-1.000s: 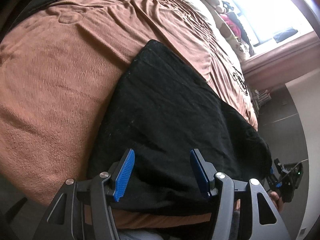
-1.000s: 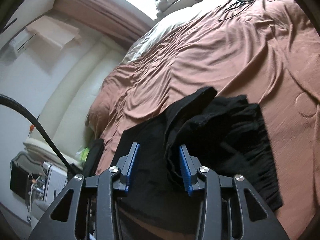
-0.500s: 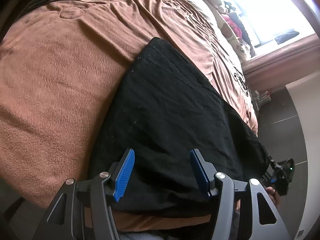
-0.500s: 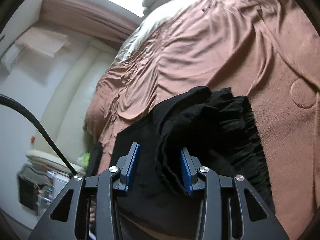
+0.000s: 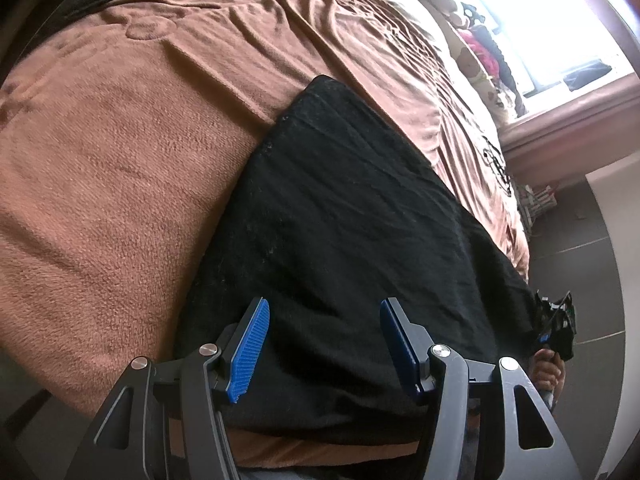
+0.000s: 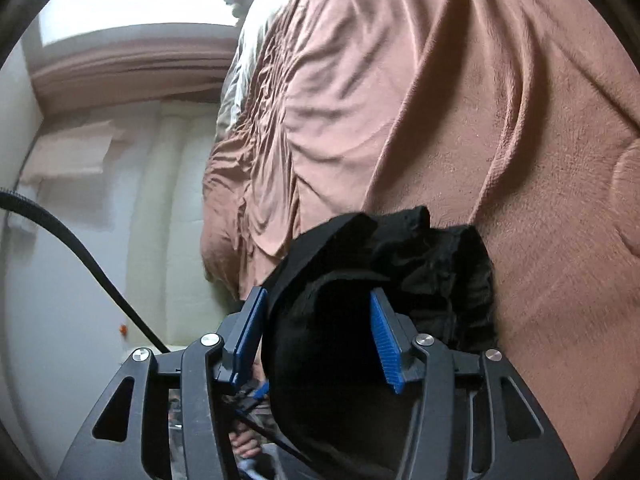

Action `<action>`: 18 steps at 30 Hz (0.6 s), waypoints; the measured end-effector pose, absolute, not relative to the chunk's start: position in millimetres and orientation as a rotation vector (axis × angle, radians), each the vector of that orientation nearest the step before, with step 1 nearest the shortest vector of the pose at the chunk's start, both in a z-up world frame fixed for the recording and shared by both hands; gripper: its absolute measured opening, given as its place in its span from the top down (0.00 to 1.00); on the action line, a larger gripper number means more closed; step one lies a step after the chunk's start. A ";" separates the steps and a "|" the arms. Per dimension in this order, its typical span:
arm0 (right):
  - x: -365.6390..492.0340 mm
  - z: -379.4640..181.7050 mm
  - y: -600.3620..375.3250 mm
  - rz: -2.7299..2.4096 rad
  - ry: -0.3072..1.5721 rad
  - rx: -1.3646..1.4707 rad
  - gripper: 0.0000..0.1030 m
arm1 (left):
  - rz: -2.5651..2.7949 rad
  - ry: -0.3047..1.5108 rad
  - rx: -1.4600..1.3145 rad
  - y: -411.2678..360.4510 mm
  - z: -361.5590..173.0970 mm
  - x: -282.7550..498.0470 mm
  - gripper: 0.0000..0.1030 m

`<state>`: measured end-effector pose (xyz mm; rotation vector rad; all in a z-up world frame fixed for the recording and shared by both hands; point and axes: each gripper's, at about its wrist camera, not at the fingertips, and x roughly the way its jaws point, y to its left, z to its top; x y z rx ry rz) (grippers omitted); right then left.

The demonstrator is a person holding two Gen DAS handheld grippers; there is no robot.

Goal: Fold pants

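Black pants (image 5: 344, 216) folded into a flat dark panel on the brown blanket (image 5: 112, 184) of the bed, near its front edge; at the end seen from the right wrist view, a bunched fold of the same cloth (image 6: 384, 264) standing up in loose ridges. Right gripper (image 6: 316, 344) with jaws just opened further, blue fingers (image 6: 382, 344) now set well apart around the bunched cloth, fabric between them but apparently no longer pinched. Judged as a release: the carried end laid down onto the stack, this fold close to done, the ridges not yet smoothed. Compared with the earlier frame: narrower jaws then, clamped on a raised fold; now lower and rolled, more wall and window (image 6: 132, 12) in view. Left gripper (image 5: 324, 344) moderately wide, fingers (image 5: 250, 344) hovering above the near edge of the panel, gripping nothing, unchanged from before. In the left wrist view, the far end of the cloth now flatter, with the person's hand (image 5: 550, 368) at that corner.
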<state>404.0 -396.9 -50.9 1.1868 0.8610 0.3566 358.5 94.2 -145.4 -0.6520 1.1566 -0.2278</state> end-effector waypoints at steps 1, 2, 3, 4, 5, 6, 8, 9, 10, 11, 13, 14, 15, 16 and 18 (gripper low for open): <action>411.0 -56.0 -399.5 0.372 0.877 1.208 0.52 | -0.224 1.158 -0.649 93.2 -145.5 359.0 0.42; 415.7 -59.3 -400.8 0.380 0.889 1.217 0.52 | -0.219 1.159 -0.646 92.7 -145.6 359.5 0.42; 422.5 -63.3 -402.8 0.386 0.904 1.226 0.52 | -0.213 1.161 -0.643 91.8 -145.9 360.3 0.42; 430.9 -67.0 -405.1 0.385 0.918 1.235 0.52 | -0.208 1.162 -0.641 90.6 -145.8 361.0 0.42; 436.9 -68.4 -406.4 0.386 0.925 1.236 0.52 | -0.204 1.163 -0.639 89.5 -145.7 361.5 0.41; 442.4 -67.8 -407.6 0.389 0.930 1.227 0.52 | -0.200 1.163 -0.636 88.4 -145.7 362.1 0.41; 448.7 -61.4 -409.3 0.368 0.936 1.192 0.60 | -0.194 1.164 -0.633 86.5 -145.7 362.5 0.41; 450.0 -54.1 -409.8 0.340 0.935 1.148 0.71 | -0.192 1.164 -0.634 85.5 -145.6 362.5 0.41; 448.9 -46.4 -409.1 0.329 0.928 1.114 0.77 | -0.191 1.164 -0.633 83.9 -145.4 363.0 0.41; 448.7 -35.9 -407.6 0.329 0.907 1.073 0.78 | -0.190 1.164 -0.633 83.4 -145.5 362.9 0.41; 444.4 -9.2 -400.8 0.358 0.846 0.987 0.84 | -0.189 1.165 -0.632 82.0 -145.9 363.0 0.41; 442.1 3.3 -397.3 0.369 0.817 0.936 0.84 | -0.188 1.165 -0.632 81.9 -146.2 363.1 0.41; 438.8 17.7 -392.2 0.381 0.786 0.876 0.84 | -0.188 1.165 -0.633 82.5 -146.1 362.7 0.41; 432.4 26.6 -386.5 0.392 0.764 0.830 0.84 | -0.188 1.165 -0.634 82.7 -146.3 362.6 0.41; 422.8 45.8 -378.4 0.391 0.725 0.746 0.84 | -0.187 1.165 -0.633 82.8 -146.3 362.4 0.41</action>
